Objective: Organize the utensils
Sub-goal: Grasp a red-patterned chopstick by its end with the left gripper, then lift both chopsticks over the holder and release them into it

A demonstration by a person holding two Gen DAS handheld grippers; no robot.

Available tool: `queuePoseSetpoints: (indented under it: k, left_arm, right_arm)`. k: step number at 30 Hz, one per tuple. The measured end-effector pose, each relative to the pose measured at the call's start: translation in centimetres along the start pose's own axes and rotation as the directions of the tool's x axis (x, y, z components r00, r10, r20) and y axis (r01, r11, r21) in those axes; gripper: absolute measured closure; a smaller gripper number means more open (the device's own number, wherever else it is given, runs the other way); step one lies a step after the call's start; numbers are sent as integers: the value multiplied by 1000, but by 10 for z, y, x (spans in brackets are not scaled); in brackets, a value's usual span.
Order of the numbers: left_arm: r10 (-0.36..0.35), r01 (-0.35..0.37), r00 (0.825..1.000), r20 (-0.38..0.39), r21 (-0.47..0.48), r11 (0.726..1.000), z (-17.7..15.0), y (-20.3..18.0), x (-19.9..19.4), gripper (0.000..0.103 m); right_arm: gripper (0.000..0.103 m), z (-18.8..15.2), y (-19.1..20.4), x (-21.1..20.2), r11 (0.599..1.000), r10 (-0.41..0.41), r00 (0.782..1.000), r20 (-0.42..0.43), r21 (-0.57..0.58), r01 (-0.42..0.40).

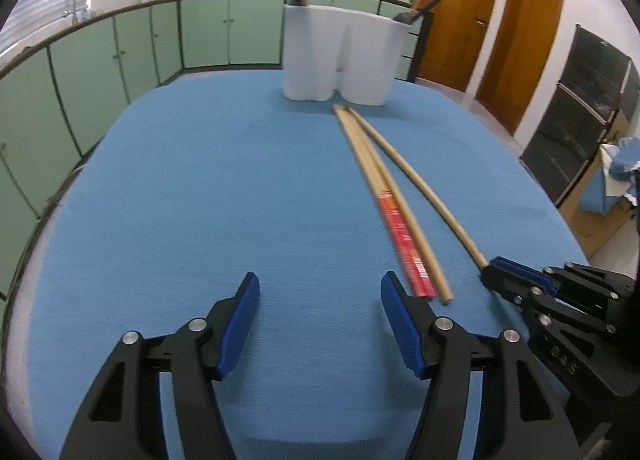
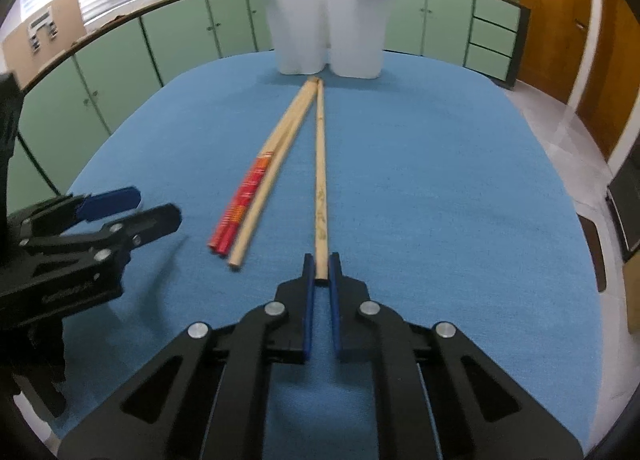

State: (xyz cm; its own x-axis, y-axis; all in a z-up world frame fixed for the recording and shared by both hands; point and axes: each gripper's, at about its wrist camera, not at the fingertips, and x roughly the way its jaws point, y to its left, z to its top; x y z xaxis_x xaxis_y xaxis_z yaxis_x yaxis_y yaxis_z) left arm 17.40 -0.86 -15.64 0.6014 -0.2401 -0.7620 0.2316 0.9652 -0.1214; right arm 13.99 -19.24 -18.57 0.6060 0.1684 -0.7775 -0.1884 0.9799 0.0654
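The right tool (image 2: 321, 265) was clenched on the near end of a plain wooden chopstick (image 2: 320, 164) lying on the blue surface (image 2: 440, 180). Just left lay three more chopsticks (image 2: 260, 184), apparently two red-handled. The left tool (image 1: 320, 324) hung released over bare cloth, wide room around it. The white two-compartment holder (image 2: 328, 32) stood near the far edge.

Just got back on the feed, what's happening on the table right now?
Chopsticks are being sorted into the white holder on the blue tablecloth. The right gripper is shut on the near end of a plain wooden chopstick, which lies on the cloth. The left gripper is open with nothing between its fingers. A red-ended pair and another plain chopstick lie loose beside it. Some chopsticks already stand in the holder.
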Motion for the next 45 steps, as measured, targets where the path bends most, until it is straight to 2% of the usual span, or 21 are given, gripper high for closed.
queuePoseSetpoints:
  k: [6, 15, 21, 28, 31, 34, 36, 38, 45]
  left_arm:
    - [-33, 34, 999, -13, 40, 999, -2, -18, 2, 41]
    - [15, -13, 999, -29, 89, 996, -3, -30, 11, 40]
    - [98, -96, 995, -26, 71, 993, -6, -19, 8, 39]
    - [92, -90, 996, -21, 48, 995, -3, -11, 6, 40]
    - [88, -87, 996, -21, 70, 994, -2, -17, 9, 50]
    - [73, -71, 997, -15, 80, 994, -1, -22, 10, 67]
    - [63, -62, 998, -13, 78, 995, -2, -22, 9, 88]
    - [50, -49, 999, -13, 72, 996, -2, -23, 10, 97]
    - [51, -51, 999, 1, 72, 996, -2, -24, 7, 97]
  right_arm:
    - [97, -2, -23, -1, 998, -20, 1000, 3, 52, 20]
    - [97, -3, -27, 0, 998, -7, 1000, 5, 62, 6]
    - [96, -3, -29, 0, 998, -1, 1000, 4, 62, 0]
    - [93, -3, -28, -1, 999, 6, 1000, 4, 49, -7]
    - [92, -3, -27, 0, 999, 3, 1000, 4, 43, -4]
    - [94, -2, -29, 1, 999, 11, 1000, 5, 48, -11]
    - [96, -2, -30, 1, 999, 11, 1000, 6, 53, -11]
    - [97, -2, -32, 1, 998, 16, 1000, 7, 57, -16]
    - [97, -2, -33, -3, 998, 20, 1000, 19, 61, -21]
